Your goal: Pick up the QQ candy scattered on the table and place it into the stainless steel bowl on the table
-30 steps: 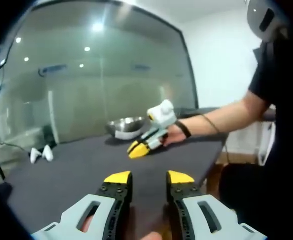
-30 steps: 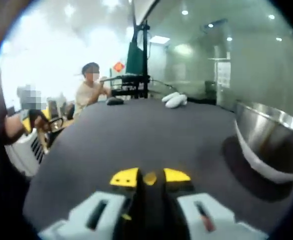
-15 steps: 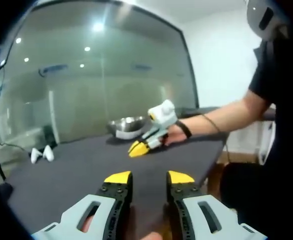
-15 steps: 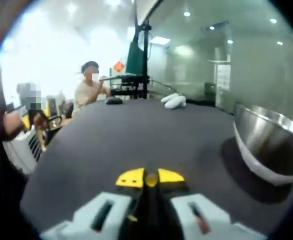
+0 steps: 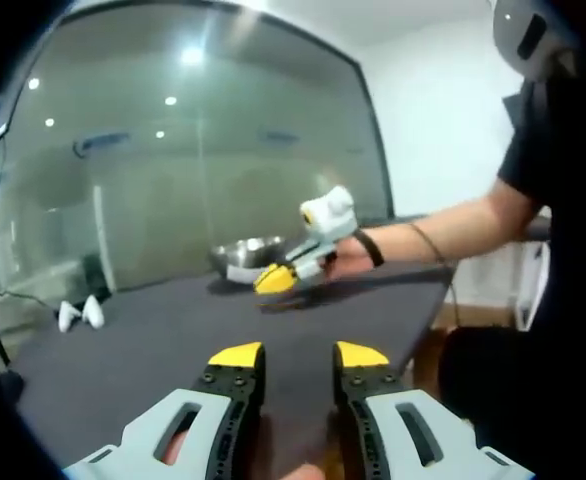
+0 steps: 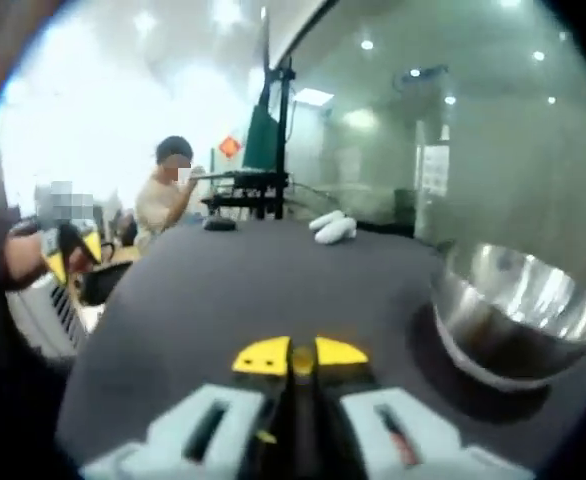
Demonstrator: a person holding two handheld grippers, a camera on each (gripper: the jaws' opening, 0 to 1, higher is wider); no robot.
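The stainless steel bowl stands on the dark table, ahead and to the right of my right gripper. That gripper is shut on a small yellow-orange QQ candy pinched between its yellow tips. In the left gripper view the right gripper hangs above the table just in front of the bowl, held by a person's hand. My left gripper is open over the near part of the table with nothing between its jaws.
Two white objects lie at the far end of the table, also visible as white objects. A glass wall runs behind the table. A person sits at a desk beyond. My left gripper shows at the table's left edge.
My right gripper has lifted and moved closer to the bowl with the candy in it. The left gripper has stayed where it was, open.
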